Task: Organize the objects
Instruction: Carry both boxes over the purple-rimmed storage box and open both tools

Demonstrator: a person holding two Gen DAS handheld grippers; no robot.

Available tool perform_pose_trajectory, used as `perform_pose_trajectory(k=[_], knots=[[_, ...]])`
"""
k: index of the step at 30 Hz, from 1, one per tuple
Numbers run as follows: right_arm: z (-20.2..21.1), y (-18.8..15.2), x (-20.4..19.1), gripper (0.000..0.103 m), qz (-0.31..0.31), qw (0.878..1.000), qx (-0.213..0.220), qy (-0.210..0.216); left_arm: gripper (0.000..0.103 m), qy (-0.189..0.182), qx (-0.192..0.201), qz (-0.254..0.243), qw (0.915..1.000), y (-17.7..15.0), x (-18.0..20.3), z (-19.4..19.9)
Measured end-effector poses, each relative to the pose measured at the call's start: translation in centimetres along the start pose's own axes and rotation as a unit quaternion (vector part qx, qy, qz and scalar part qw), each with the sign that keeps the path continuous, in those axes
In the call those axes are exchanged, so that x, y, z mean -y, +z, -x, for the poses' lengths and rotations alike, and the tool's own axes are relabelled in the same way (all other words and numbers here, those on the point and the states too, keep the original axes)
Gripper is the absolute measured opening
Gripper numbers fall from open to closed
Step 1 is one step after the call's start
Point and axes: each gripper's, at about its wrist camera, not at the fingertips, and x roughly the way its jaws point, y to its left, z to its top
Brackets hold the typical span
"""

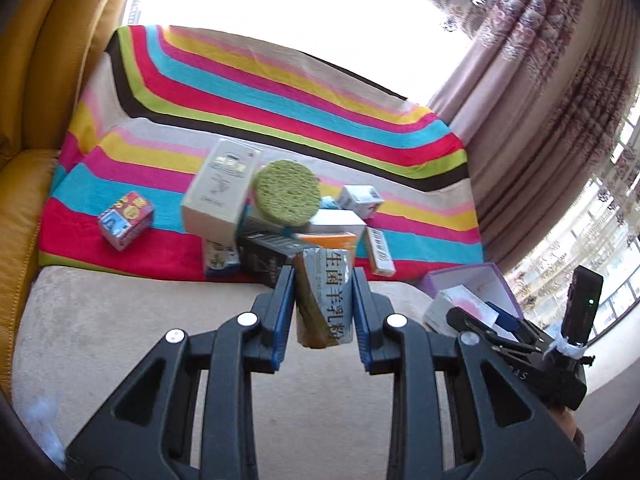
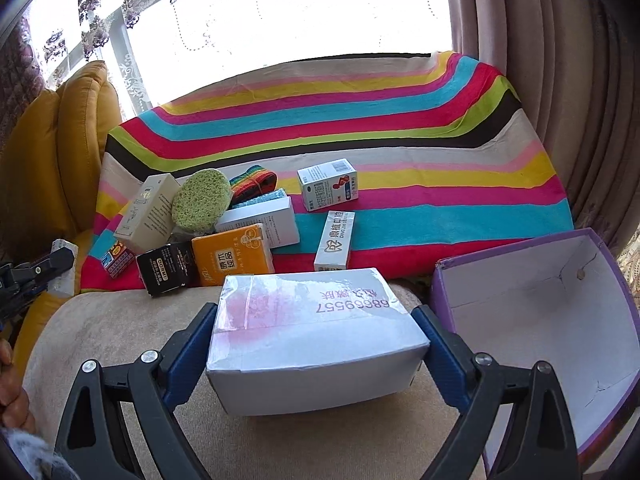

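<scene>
Left gripper (image 1: 323,280) clamped on a slim silver-and-brown carton (image 1: 325,300), lifted above the beige cushion (image 1: 120,340). Centre: pile of small boxes and a green sponge (image 2: 202,199) on the striped blanket (image 2: 440,216). Right gripper (image 2: 316,344) closed around a wide white box (image 2: 316,340), just beside the open purple box (image 2: 444,300).

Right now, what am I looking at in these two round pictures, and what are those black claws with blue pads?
They are two hand-held grippers a person carries, each with a camera looking along its jaws. In the left camera's picture, the left gripper is shut on a slim printed box. In the right camera's picture, the right gripper clamps a large white box. Beyond lie a striped blanket, more small boxes, a green sponge and an open purple box.
</scene>
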Motion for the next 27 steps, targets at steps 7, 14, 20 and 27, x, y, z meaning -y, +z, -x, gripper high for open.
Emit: perform_pose_trajectory(k=[7,14,20,27], knots=[[3.1,-2.5,6.2,0.095,-0.047,0.998,0.006,-0.051,0.032,-0.109,-0.081,-0.049,0.9896,-1.8,8.3,-4.1],[5.0,-3.9,11.7,0.095,-0.096,0.989,0.025,-0.108,0.032,-0.168,-0.138,-0.075,0.9731,-2.7,15.0,-8.7],[6.3,-4.7,15.4,0.096,-0.134,0.978,0.037,-0.158,0.036,-0.205,-0.157,-0.085,0.9624,-2.4,19.7,-11.4],[7.1,-5.7,17.2,0.098,-0.152,0.97,0.046,-0.184,0.071,-0.194,-0.155,-0.1,0.9635,-2.5,20.8,-11.8]])
